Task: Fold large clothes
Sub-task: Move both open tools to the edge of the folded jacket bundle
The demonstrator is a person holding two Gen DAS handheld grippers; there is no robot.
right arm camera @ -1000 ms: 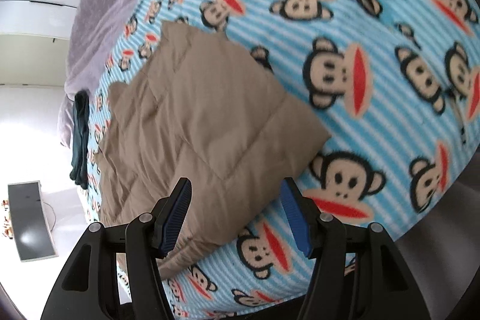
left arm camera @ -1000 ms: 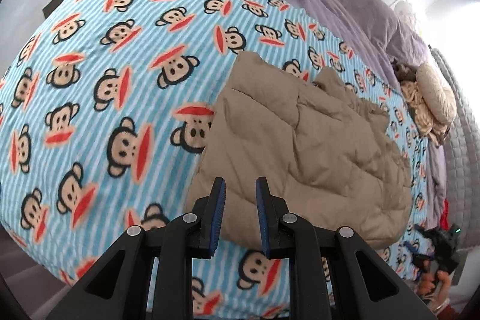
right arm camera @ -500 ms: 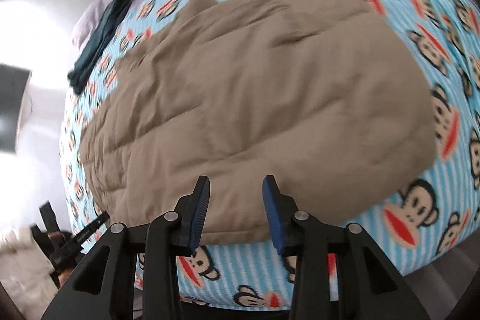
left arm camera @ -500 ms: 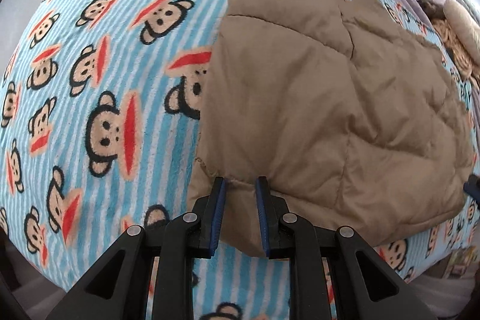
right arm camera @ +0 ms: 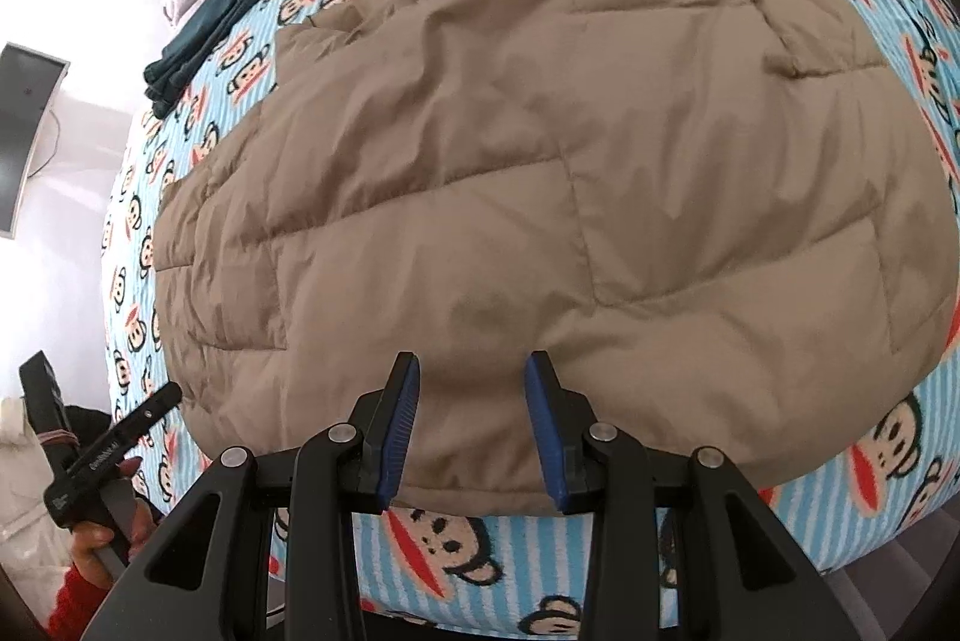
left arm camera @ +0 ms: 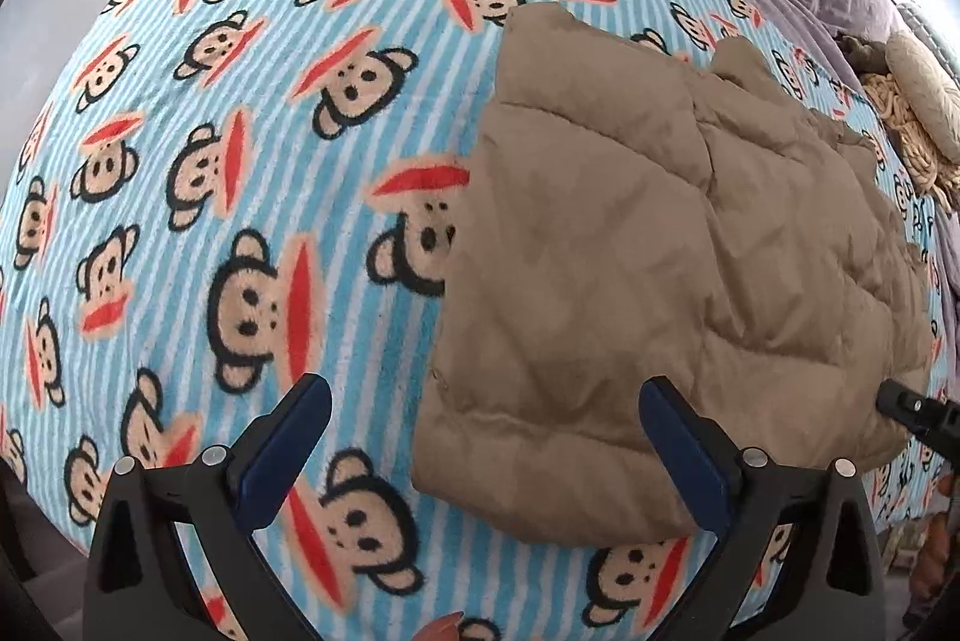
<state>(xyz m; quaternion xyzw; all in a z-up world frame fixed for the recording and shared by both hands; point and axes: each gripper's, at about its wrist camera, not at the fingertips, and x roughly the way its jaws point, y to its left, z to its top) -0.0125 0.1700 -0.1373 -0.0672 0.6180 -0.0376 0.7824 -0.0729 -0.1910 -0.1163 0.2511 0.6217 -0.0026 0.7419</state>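
A tan quilted puffer jacket (right arm camera: 540, 173) lies flat on the monkey-print bed blanket (left arm camera: 180, 161), looking soft, light and slippery. The left hand-held gripper (left arm camera: 486, 455) is opening over its corner at 6 o'clock; the right hand-held gripper (right arm camera: 474, 419), part-open, straddles the near hem, probably the best hold, gripping nothing

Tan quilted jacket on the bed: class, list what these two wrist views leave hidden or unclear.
- Left wrist view: tan quilted jacket, its near right corner hidden behind a finger of the left hand-held gripper.
- Right wrist view: jacket's near hem hidden by the right hand-held gripper; whether its pads press the fabric is unclear.
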